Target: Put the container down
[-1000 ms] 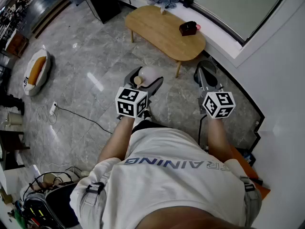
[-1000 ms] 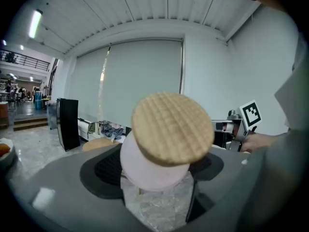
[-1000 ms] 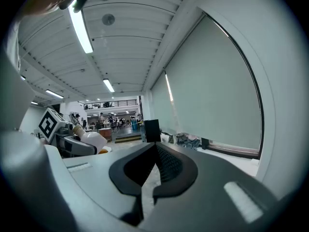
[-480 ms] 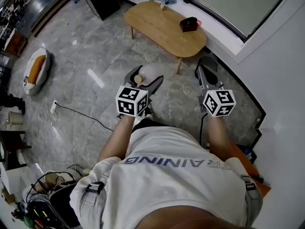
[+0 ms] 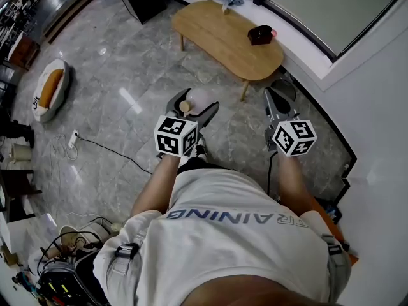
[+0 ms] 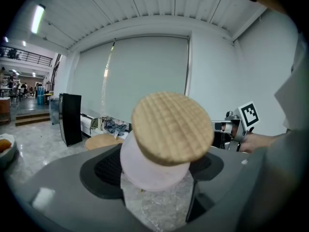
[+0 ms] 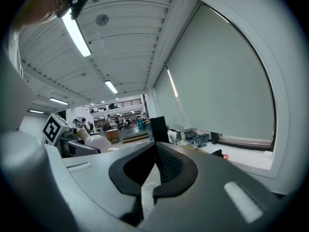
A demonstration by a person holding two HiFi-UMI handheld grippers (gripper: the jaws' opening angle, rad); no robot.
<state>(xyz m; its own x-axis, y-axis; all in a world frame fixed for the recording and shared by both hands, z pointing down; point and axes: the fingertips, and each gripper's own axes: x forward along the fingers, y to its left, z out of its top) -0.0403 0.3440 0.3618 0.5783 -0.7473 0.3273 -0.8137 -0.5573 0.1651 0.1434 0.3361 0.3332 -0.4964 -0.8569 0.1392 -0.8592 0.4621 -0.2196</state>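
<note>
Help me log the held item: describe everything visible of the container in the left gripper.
The container is a round, pale, translucent-looking jar closed by a flat tan lid with a woven grid texture. It lies tilted, clamped between the fingers of the left gripper, lid towards that gripper's camera, above the grey floor.

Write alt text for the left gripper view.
The left gripper holds in its jaws a pale round container, its tan lid tilted toward the camera. Behind are a wooden table and a large covered window.
</note>
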